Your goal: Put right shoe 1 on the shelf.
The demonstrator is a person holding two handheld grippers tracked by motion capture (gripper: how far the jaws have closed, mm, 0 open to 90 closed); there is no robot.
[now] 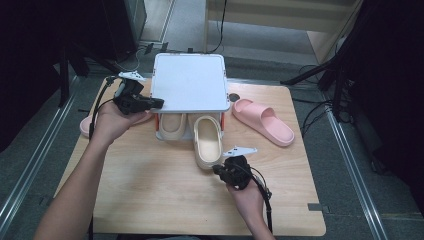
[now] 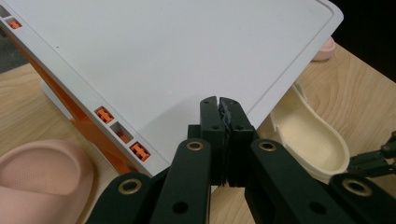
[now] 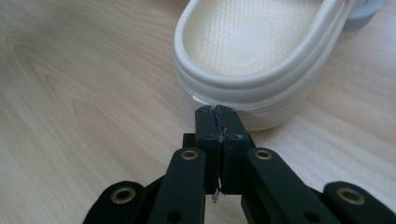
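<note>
A white box lid (image 1: 190, 82) with orange clips (image 2: 105, 115) lies at the table's far middle. Two cream slippers poke out from under its front edge: one short (image 1: 171, 125), one reaching further toward me (image 1: 207, 142). My left gripper (image 1: 159, 103) is shut with nothing in it, its tips (image 2: 219, 100) over the lid's left front corner. My right gripper (image 1: 216, 170) is shut and empty too, its tips (image 3: 217, 110) right at the heel rim of the longer cream slipper (image 3: 252, 42).
A pink slipper (image 1: 262, 120) lies to the right of the lid. Another pink slipper (image 1: 86, 126) sits at the table's left edge under my left hand, also close by in the left gripper view (image 2: 42, 177). Bare wooden tabletop (image 1: 165, 190) stretches toward me.
</note>
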